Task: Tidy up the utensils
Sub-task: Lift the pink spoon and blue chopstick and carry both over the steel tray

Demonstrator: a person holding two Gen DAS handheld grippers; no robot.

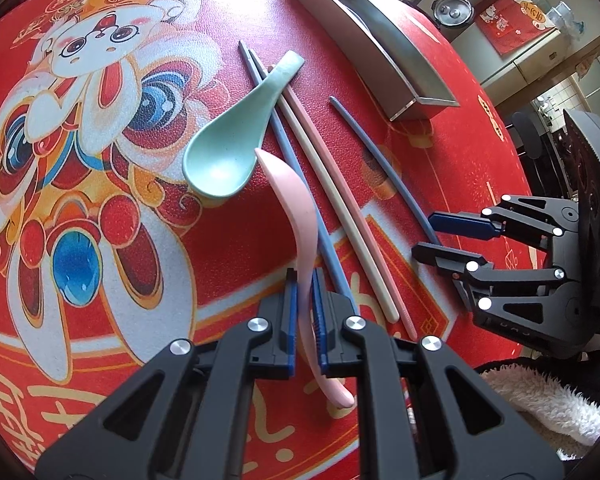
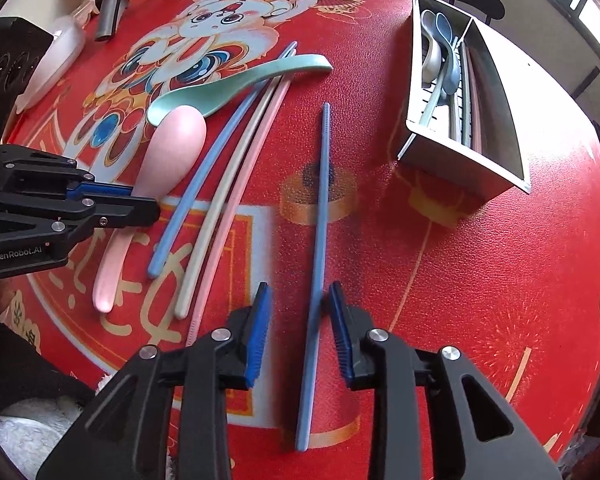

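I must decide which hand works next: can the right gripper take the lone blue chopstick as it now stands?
Probably yes. The right gripper is open with the lone blue chopstick already lying between its fingers, close to the right pad. Nothing lies over it; the other chopsticks lie apart to the left, so closing should catch it.

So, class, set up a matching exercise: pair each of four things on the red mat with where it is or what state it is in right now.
Things:
1. pink spoon
2. green spoon
3. lone blue chopstick
4. metal utensil box

Places or states:
A. lying between the open right tongs
B. clamped by its handle in the left tongs
C. already holding spoons and chopsticks
D. handle resting across the group of three chopsticks

Pairs: 1-B, 2-D, 3-A, 4-C
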